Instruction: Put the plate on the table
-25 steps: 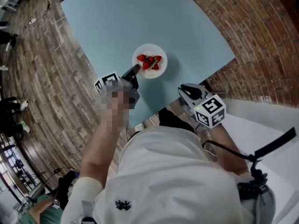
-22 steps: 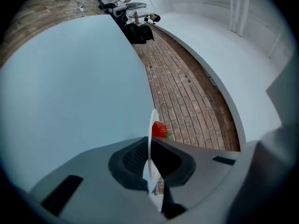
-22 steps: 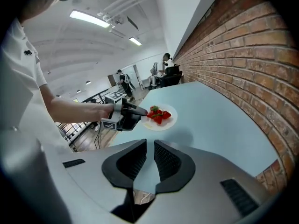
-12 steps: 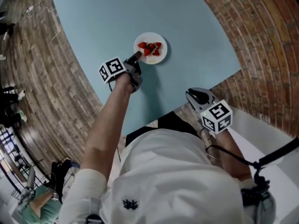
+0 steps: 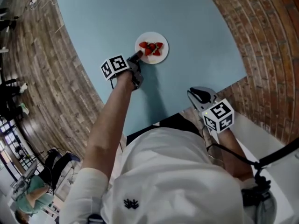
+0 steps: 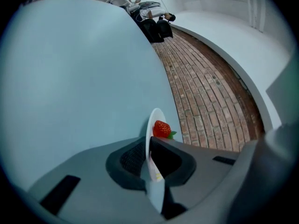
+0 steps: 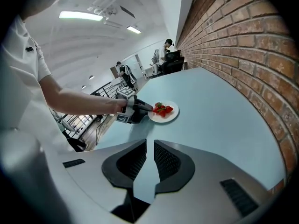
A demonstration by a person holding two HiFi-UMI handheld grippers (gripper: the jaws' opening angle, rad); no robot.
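Head view has the plate [image 5: 152, 48] of strawberries [image 5: 151, 48] looking flat on the blue table [image 5: 196, 27], well in from the edge. I judge the placing all but done, with only letting go and backing off left. My left gripper [image 5: 138, 55] is clamped on the plate's near rim, its jaws pinching the thin edge. My right gripper [image 5: 196, 93] hangs near the table's edge, its jaws nearly together and empty.

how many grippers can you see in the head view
2. The left gripper grips the rim of the plate of strawberries; the right gripper is empty, by the table's near right edge. None hidden.
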